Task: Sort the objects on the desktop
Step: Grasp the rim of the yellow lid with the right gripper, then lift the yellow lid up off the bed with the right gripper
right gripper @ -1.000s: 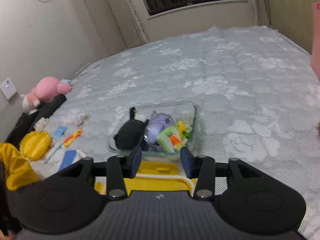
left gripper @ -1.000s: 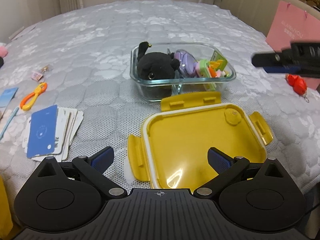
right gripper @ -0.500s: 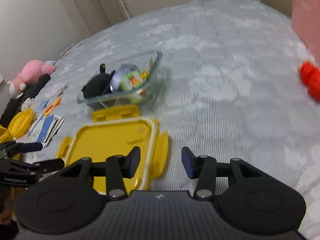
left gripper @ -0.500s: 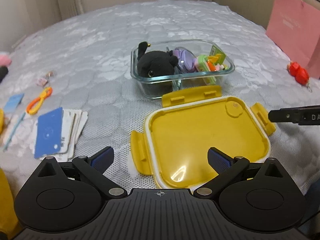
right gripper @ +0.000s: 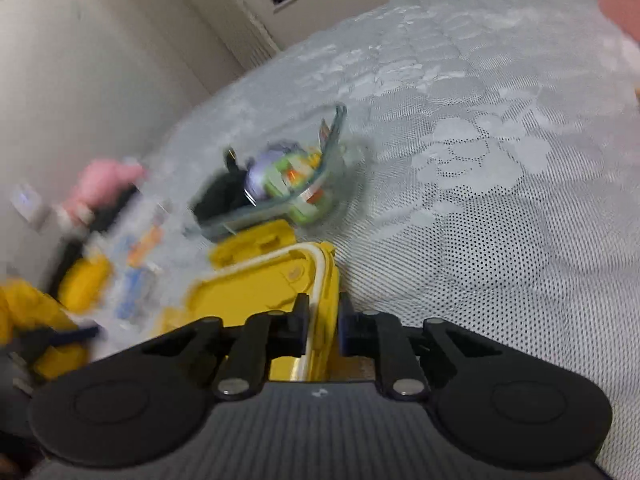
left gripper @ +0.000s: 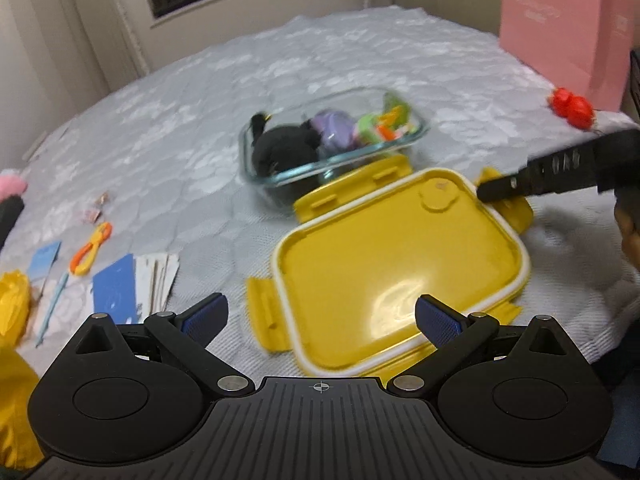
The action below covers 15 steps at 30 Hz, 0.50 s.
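The right gripper, closing, apparently pinches the yellow lid's right edge; the glass box lies just beyond, while the left gripper hangs open, empty.

- Your right wrist view is motion-blurred: the glass container and the items along the left edge smear into colour patches.
- Your right gripper covers part of the yellow lid's rim, so contact there stays unclear.
- The pink bag is cut off at the top edge.
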Motion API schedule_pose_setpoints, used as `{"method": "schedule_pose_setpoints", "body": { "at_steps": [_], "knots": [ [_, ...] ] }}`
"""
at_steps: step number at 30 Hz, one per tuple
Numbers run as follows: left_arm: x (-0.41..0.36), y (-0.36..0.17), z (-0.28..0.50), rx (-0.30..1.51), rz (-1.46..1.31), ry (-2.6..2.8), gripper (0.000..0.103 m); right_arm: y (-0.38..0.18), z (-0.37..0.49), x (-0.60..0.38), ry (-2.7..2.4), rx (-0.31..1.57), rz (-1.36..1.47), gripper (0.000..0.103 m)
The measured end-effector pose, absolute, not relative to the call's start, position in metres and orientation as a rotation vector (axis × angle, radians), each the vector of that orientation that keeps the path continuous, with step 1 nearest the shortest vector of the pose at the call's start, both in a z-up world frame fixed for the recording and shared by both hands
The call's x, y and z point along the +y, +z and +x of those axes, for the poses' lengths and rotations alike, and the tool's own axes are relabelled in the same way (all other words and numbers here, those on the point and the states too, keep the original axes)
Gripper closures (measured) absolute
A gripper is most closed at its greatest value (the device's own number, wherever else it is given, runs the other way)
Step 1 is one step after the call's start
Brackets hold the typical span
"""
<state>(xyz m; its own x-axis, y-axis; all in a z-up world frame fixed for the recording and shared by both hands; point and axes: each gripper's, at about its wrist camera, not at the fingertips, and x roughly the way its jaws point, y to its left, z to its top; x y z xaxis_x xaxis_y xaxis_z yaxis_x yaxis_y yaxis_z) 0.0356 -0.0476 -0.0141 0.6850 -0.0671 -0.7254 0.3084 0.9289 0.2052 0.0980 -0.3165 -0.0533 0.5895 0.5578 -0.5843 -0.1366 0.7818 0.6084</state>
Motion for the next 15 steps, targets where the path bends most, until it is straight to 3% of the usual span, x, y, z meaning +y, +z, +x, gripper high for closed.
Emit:
{"method": "schedule_pose_setpoints", "body": {
  "at_steps": [7,15],
  "knots": [
    [-0.087,-0.001,0.021,0.673,0.378,-0.312,0.001,0.013,0.078,-0.356,0.362,0.727,0.579,0.093],
    [-0.086,0.017,0.018,0.641,0.294,-0.359,0.001,0.098,0.063,-0.322,0.278,0.656,0.317,0.092]
  ]
}}
